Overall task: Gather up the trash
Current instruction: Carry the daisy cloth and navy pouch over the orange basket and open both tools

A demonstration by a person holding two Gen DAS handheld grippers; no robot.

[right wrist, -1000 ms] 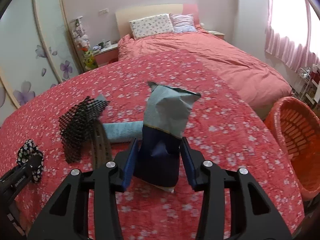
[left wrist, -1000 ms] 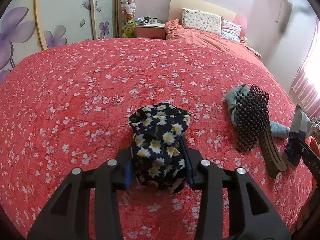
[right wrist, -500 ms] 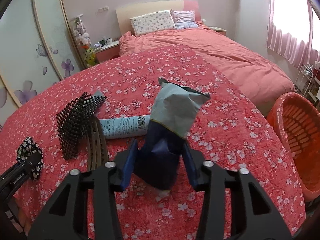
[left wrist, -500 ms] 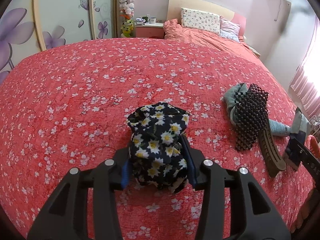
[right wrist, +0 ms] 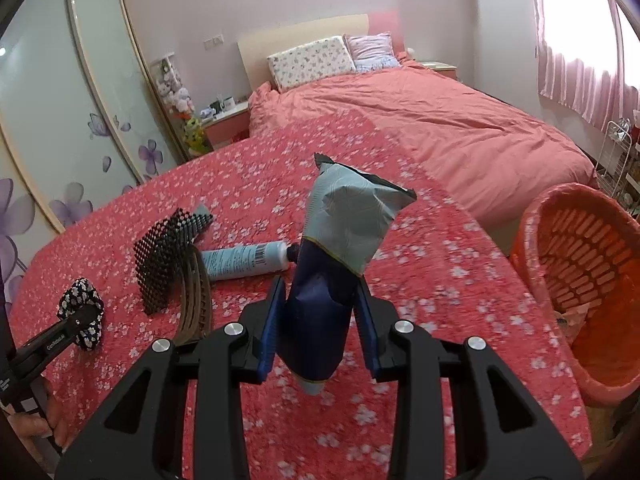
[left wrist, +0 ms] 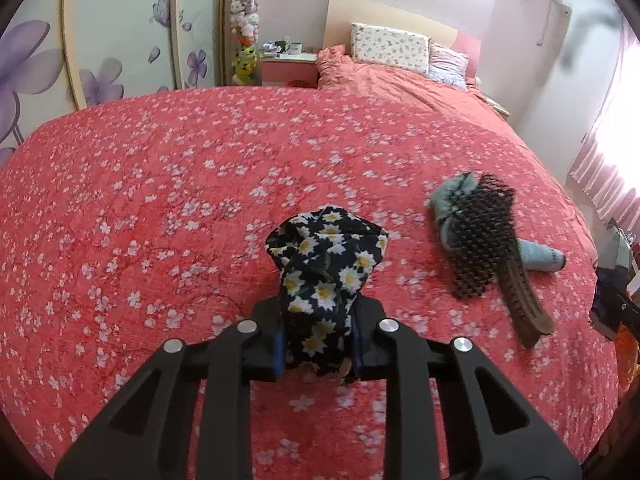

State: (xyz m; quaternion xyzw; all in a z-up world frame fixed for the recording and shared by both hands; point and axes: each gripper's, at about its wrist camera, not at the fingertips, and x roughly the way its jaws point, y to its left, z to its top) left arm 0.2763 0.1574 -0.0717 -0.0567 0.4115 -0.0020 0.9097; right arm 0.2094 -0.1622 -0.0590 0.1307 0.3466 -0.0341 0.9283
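My left gripper (left wrist: pixel 318 342) is shut on a dark daisy-print cloth bundle (left wrist: pixel 326 264) and holds it just above the red floral bedspread (left wrist: pixel 160 200). My right gripper (right wrist: pixel 320 328) is shut on a blue and grey snack bag (right wrist: pixel 340 248), lifted off the spread. An orange plastic basket (right wrist: pixel 588 276) stands to the right of the bed. The left gripper with the bundle (right wrist: pixel 80 312) shows at the right wrist view's left edge. The bag (left wrist: pixel 612 276) shows at the left wrist view's right edge.
A black spiky mat (left wrist: pixel 478 236), a brown curved comb (left wrist: pixel 520 300) and a light blue tube (right wrist: pixel 240 260) lie together on the spread. A pink bed with pillows (right wrist: pixel 312 60) is behind. Sliding wardrobe doors (left wrist: pixel 100 40) stand to the left.
Both grippers have risen a little with their loads. The right one has swung right, bringing more of the basket into view. The left jaws have squeezed the bundle narrower.
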